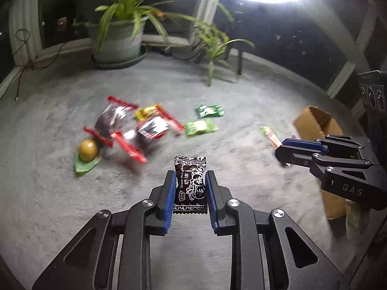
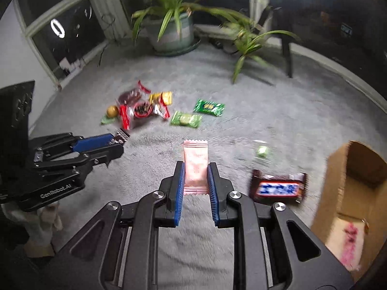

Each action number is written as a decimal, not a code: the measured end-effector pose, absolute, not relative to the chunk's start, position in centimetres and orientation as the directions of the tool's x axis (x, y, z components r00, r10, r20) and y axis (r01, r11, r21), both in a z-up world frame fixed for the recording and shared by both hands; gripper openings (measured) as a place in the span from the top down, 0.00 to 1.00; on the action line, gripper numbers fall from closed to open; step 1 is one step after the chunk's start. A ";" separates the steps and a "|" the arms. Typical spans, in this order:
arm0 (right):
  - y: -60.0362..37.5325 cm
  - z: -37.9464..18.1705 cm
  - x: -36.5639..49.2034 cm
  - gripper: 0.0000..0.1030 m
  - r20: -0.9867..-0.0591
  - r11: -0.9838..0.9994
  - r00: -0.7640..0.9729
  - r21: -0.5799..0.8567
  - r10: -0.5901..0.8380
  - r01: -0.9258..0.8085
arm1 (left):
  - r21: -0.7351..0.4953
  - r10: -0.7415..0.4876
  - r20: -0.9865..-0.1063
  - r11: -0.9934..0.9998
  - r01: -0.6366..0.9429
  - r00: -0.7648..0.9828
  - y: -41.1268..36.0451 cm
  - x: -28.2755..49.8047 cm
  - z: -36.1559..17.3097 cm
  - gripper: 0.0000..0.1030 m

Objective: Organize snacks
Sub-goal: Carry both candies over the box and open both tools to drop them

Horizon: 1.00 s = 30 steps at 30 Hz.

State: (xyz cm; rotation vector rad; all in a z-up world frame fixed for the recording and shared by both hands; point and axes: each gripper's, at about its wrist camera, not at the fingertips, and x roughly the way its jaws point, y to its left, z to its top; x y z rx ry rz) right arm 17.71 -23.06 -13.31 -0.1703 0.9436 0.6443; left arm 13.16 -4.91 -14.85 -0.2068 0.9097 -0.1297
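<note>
Carrying both sweets across to the cardboard box (image 2: 348,193) looks like the step in hand, and it goes best if each packet is brought right over the open top before the pads let go, since such light crinkly wrappers flutter and slide. The left hand-held gripper (image 1: 190,188) is clamped on a black plum candy (image 1: 190,183), a flat pillow packet with crimped ends; the right hand-held gripper (image 2: 196,181) pinches a pale pink packet (image 2: 195,166) of the same shape. Both hang clear above the grey carpet (image 2: 278,101), whose short pile is soft and matte. Left on it are glossy green packets (image 2: 209,107), a red-edged heap (image 2: 135,108), and a brown chocolate bar (image 2: 278,188) just beside the stiff box.
</note>
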 end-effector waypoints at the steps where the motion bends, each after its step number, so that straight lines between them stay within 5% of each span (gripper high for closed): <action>1: -23.7 -12.8 17.5 0.81 -0.789 0.808 0.429 0.139 0.440 -0.573 | -0.239 -0.209 -0.763 0.970 0.034 0.612 -5.2 13.1 -14.5 0.78; 30: -47.0 -10.3 10.9 0.81 -0.763 0.977 0.611 0.150 0.211 -0.150 | -0.326 -0.568 -0.676 0.801 0.502 0.469 -28.2 12.5 -10.3 0.78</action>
